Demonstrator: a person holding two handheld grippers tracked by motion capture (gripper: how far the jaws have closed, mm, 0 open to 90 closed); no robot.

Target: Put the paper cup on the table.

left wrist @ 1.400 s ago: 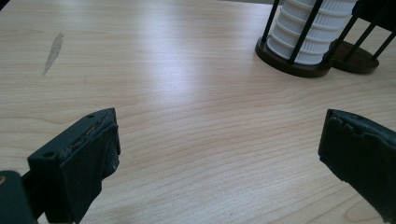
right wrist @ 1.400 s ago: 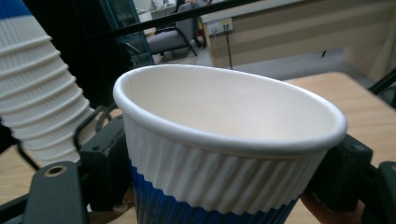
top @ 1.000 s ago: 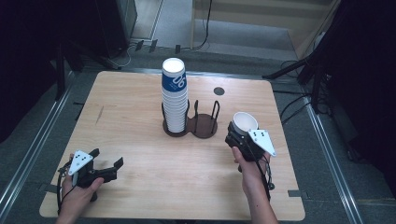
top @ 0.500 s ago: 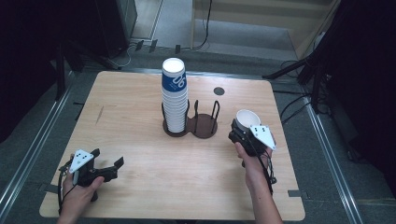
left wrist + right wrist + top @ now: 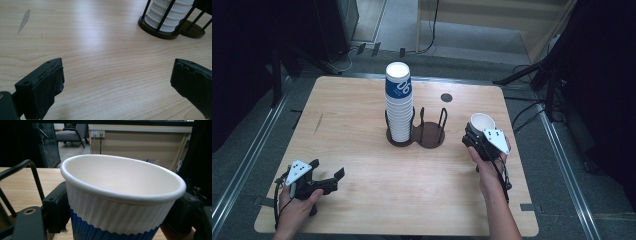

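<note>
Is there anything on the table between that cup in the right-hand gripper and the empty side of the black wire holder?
Nothing visible does. The right gripper holds the white-and-blue ribbed paper cup just right of the black wire holder, whose near ring is empty. Bare wooden table lies between them; the tall cup stack fills the far ring.

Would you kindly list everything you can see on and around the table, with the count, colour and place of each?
Table: one, light wood, centre.
Cup holder: one, dark, two rings, table middle; the right ring empty.
Stack of cups: one stack, white and blue, upright in the holder's left ring.
Single cup: one, white with a blue base, held at the table's right.
Round mark: one, dark, on the far tabletop.
Left gripper: black, open, near left corner.
Right gripper: black, shut on the single cup.
Hands: two, holding the grippers.
</note>
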